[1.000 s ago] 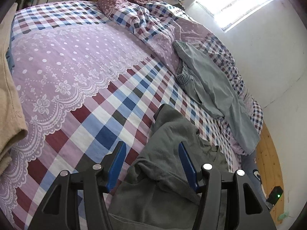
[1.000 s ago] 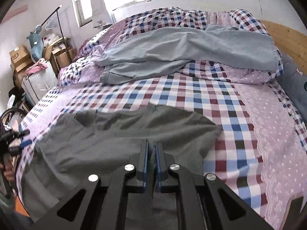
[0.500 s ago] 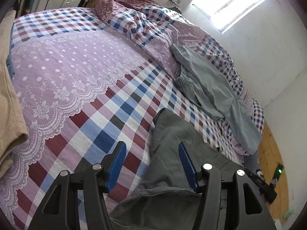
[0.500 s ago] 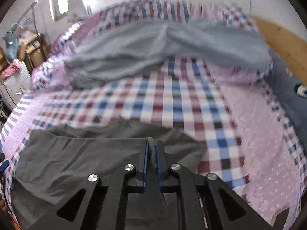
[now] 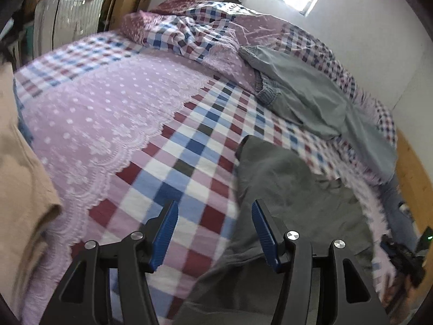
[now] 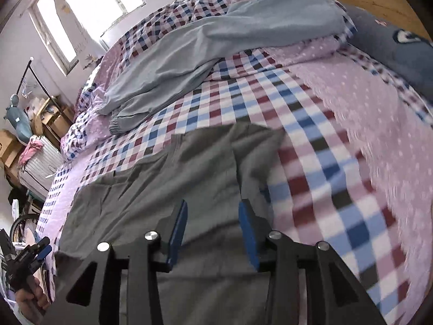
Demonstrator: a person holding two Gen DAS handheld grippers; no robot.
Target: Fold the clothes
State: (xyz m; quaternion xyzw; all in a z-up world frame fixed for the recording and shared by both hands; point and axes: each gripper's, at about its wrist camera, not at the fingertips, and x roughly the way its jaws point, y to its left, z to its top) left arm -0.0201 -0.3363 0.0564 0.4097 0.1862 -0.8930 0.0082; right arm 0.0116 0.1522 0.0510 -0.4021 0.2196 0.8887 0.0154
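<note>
On the checked bedspread (image 6: 311, 146), the grey garment (image 6: 189, 178) lies under the just-opened right gripper (image 6: 212, 211), beside the spread left gripper (image 5: 215, 216).

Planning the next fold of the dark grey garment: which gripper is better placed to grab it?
Probably the right gripper: its open fingers hang directly over the dark grey garment. The left gripper hangs over the garment's edge, mostly above bedsheet.

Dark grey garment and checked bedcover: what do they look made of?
Dark grey garment: probably a soft, matte knit such as cotton jersey; it lies limp with shallow creases. Checked bedcover: likely printed woven cotton, matte, with a lace-pattern border; the exact fibre can't be told.
</note>
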